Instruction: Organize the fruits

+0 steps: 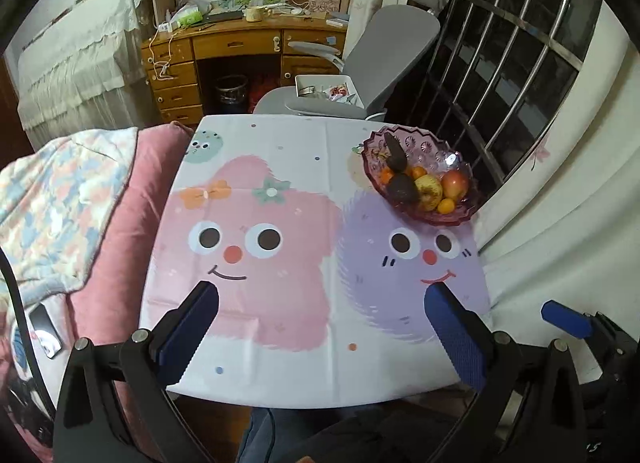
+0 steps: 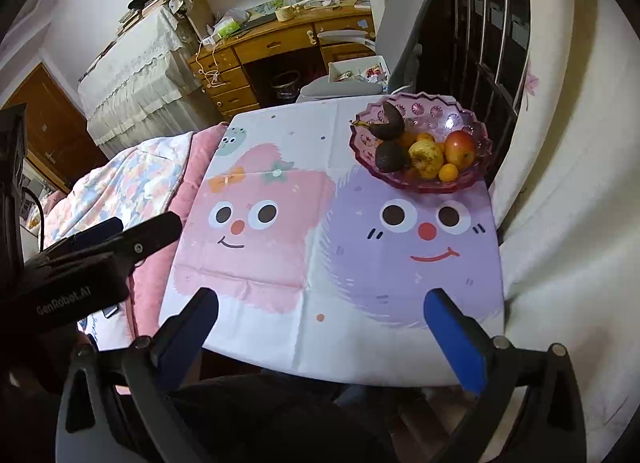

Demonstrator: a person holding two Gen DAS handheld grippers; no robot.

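Observation:
A pink glass fruit bowl (image 1: 460,219) (image 2: 472,119) stands at the far right corner of a small table covered with a cartoon cloth (image 1: 280,303) (image 2: 280,255). It holds a red apple (image 1: 455,184) (image 2: 461,149), a yellow pear (image 1: 429,191) (image 2: 426,159), a dark avocado (image 1: 402,187) (image 2: 389,156), a blackened banana (image 1: 395,153) (image 2: 390,123) and small oranges (image 1: 446,205) (image 2: 448,173). My left gripper (image 1: 322,295) hovers open and empty over the near edge of the cloth. My right gripper (image 2: 322,301) is likewise open with nothing between its fingers, well short of the bowl.
A pink quilt and patterned blanket (image 1: 80,199) (image 2: 132,179) lie left of the table. A grey office chair (image 1: 384,47) stands behind it, with a wooden desk (image 1: 240,43) beyond. A barred window (image 1: 512,55) is at the right. A person's dark-clothed legs (image 1: 320,439) sit below the near edge.

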